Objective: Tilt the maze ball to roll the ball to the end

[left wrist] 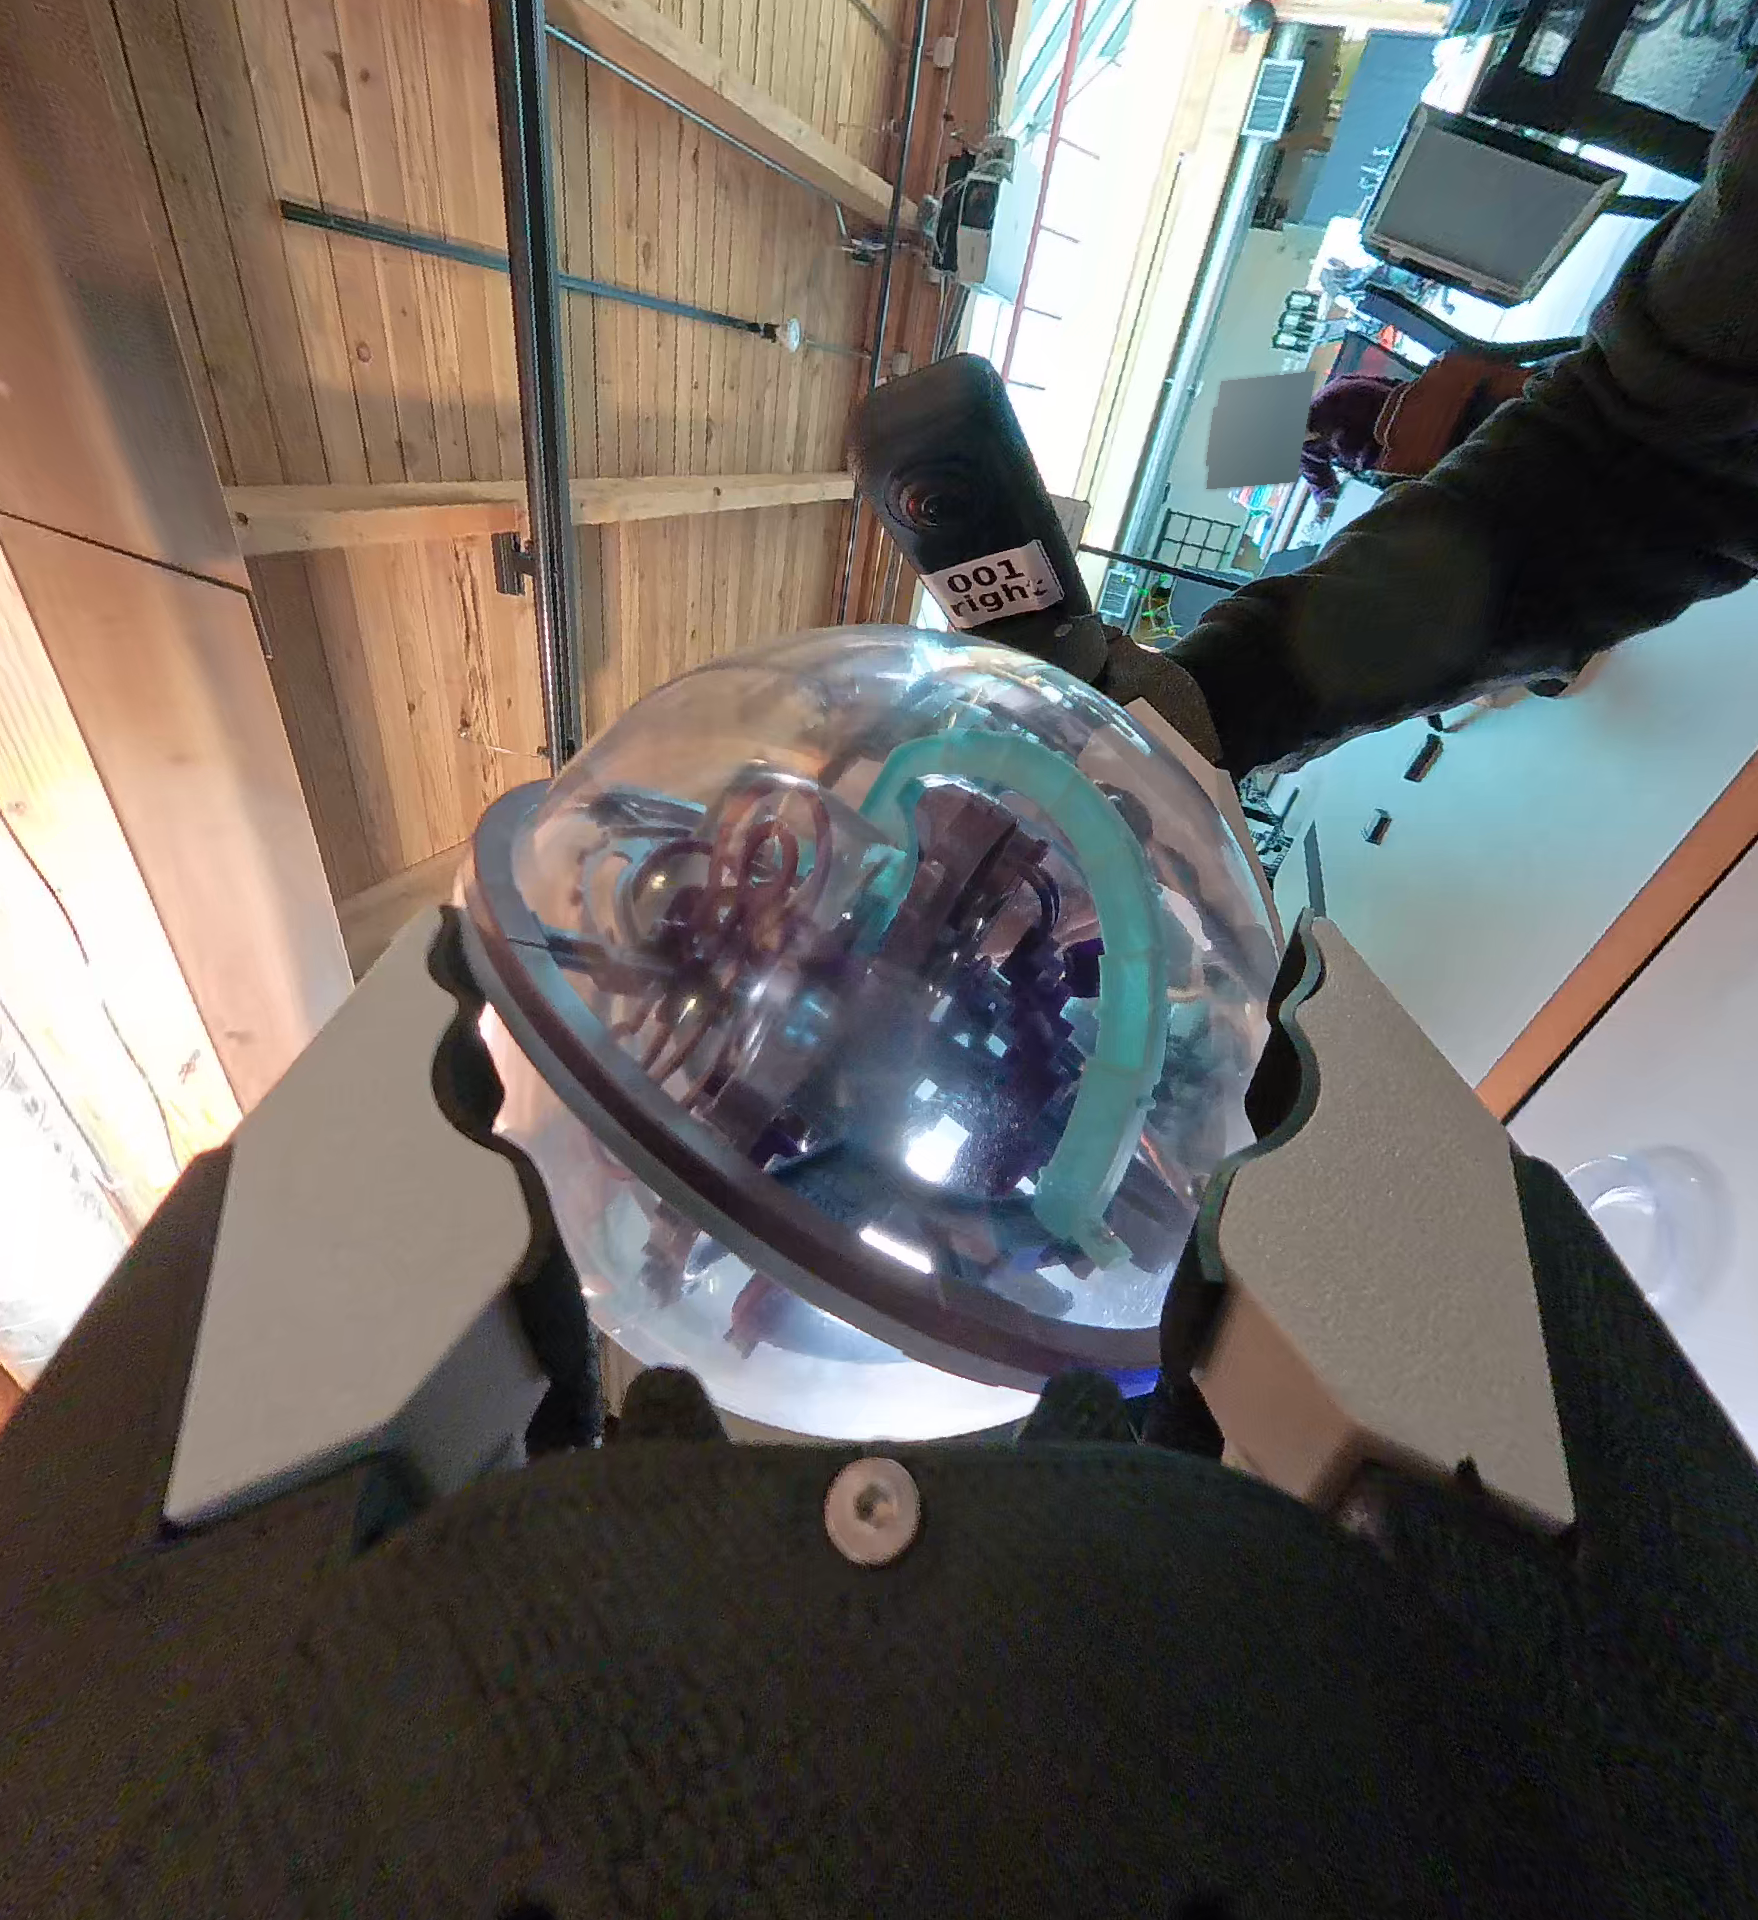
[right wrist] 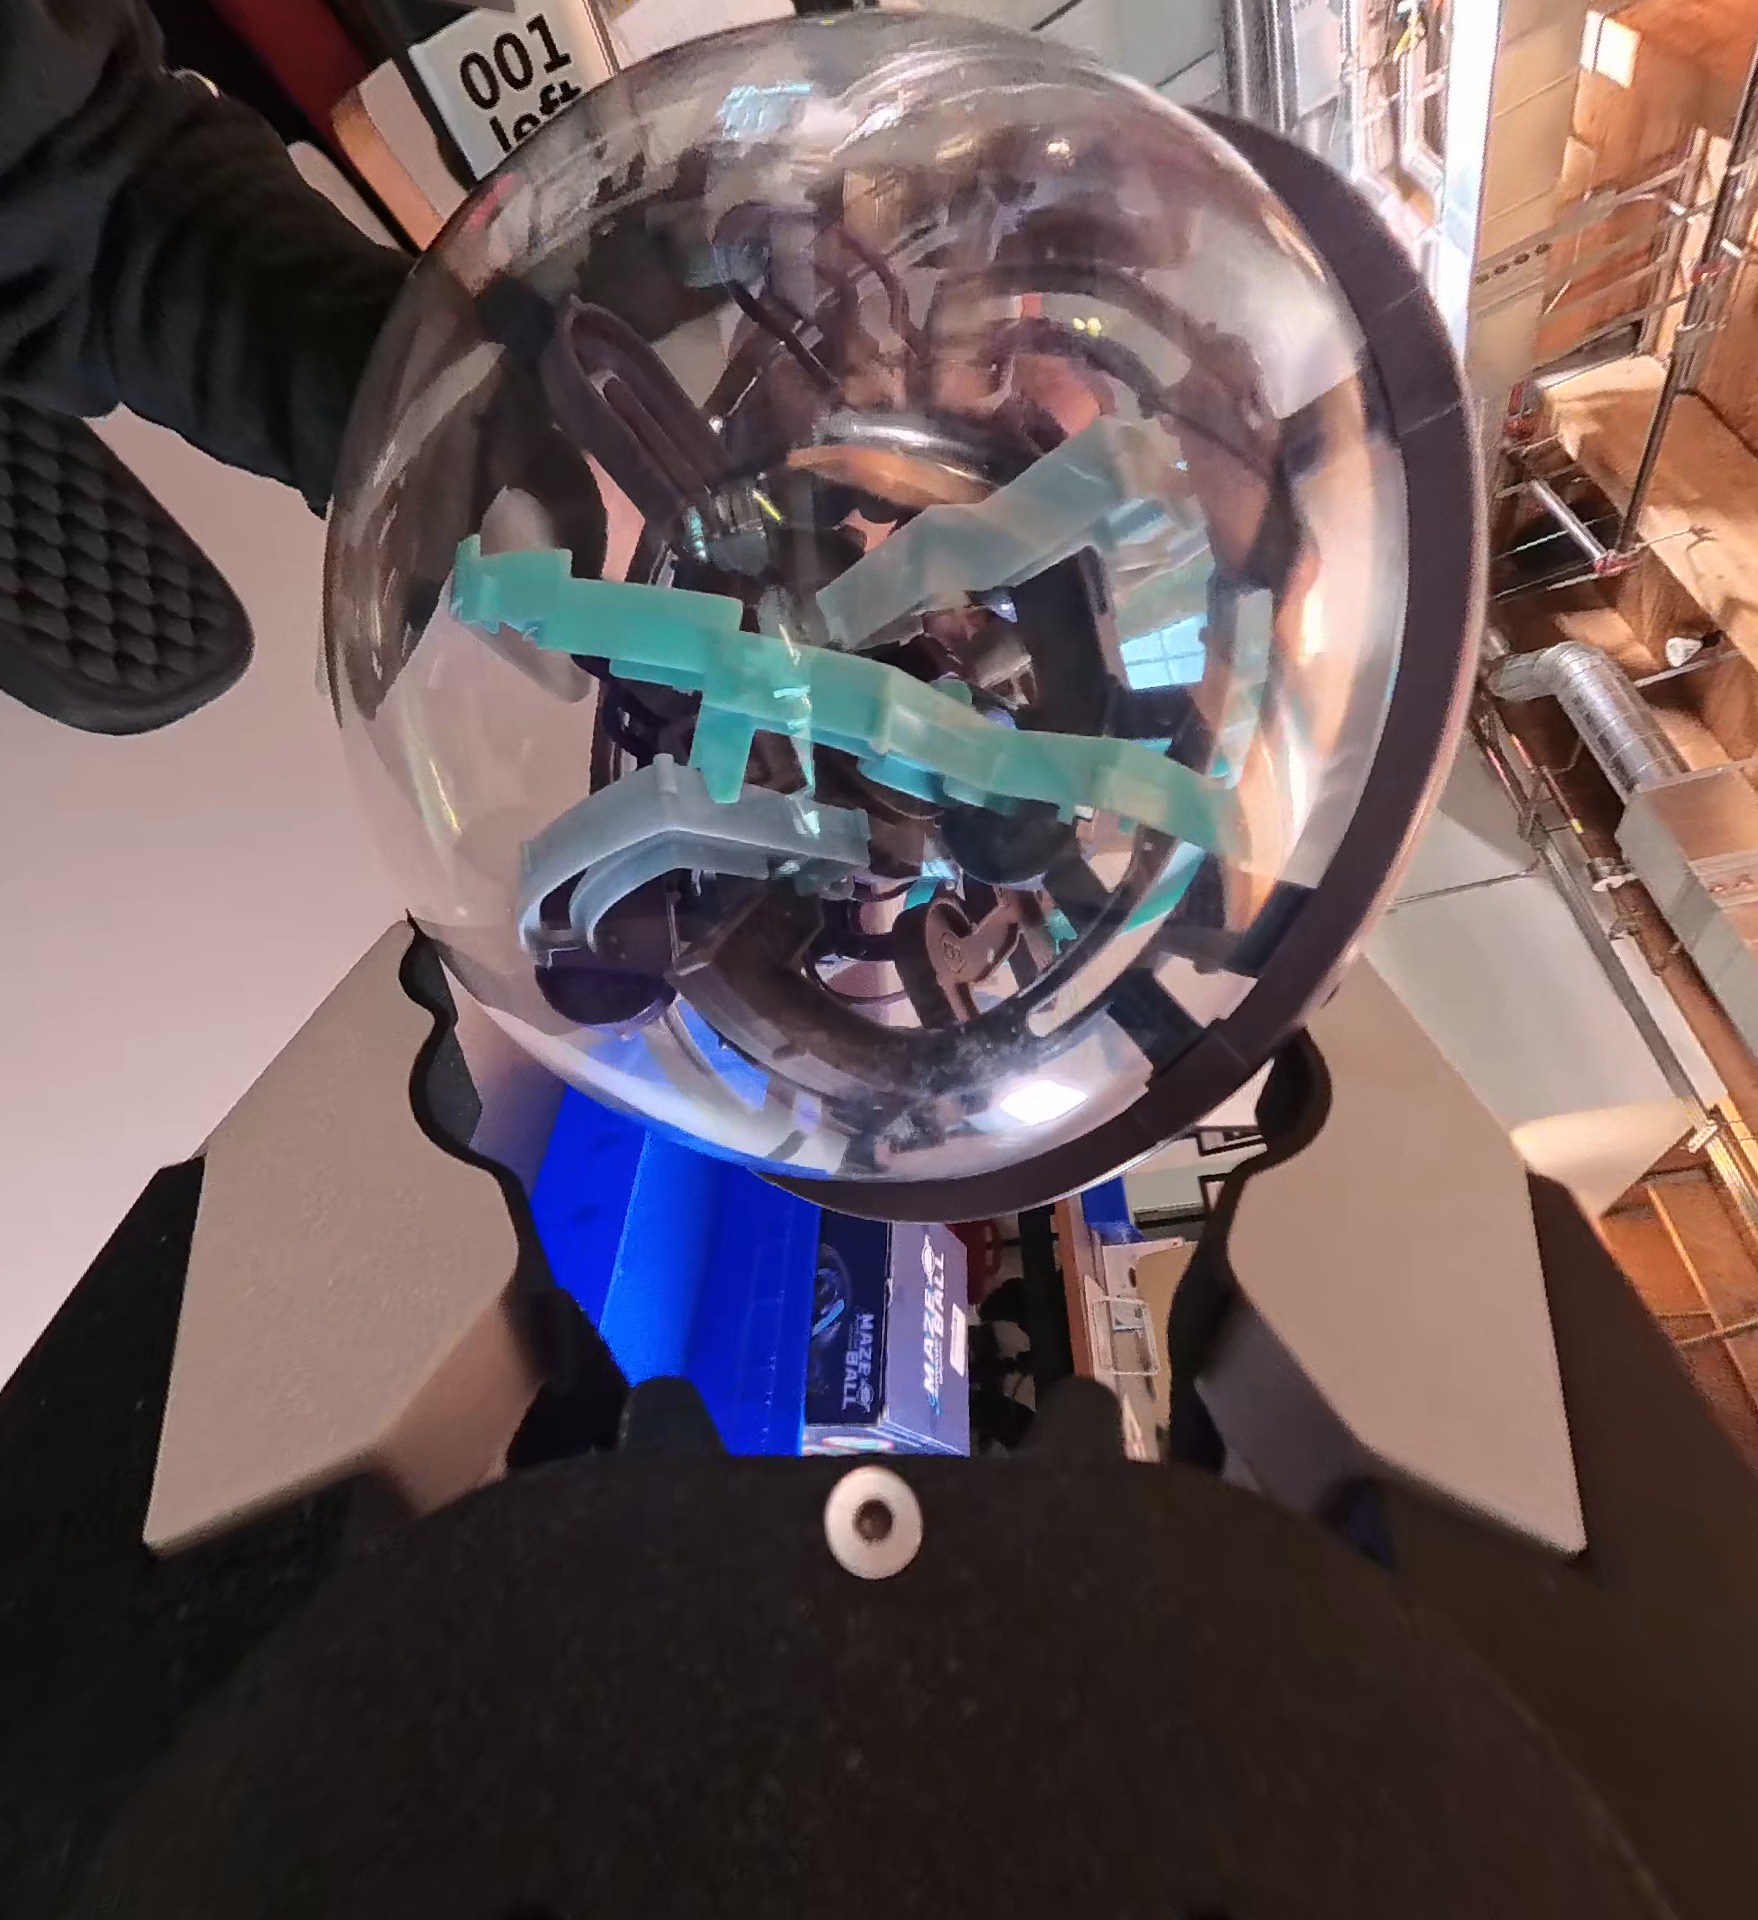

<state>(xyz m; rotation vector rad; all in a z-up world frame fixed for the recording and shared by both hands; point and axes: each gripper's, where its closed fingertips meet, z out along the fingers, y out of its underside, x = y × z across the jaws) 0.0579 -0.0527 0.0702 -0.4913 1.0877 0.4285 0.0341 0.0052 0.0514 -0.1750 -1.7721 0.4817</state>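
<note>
Maze ball, a clear sphere with a dark band round its middle, sits clamped between the two fingers of the left tongs in the left wrist view, each notched fingertip pressed to its shell. Teal and purple tracks curl inside. Beyond it, on the far side, the other tongs' black camera and a dark sleeve reach in.

From the right wrist view, the right tongs grip the same sphere at its lower edge, fingertips touching shell and band. Below the ball, between the fingers, stands a blue box. A gloved hand shows beyond the left finger.
</note>
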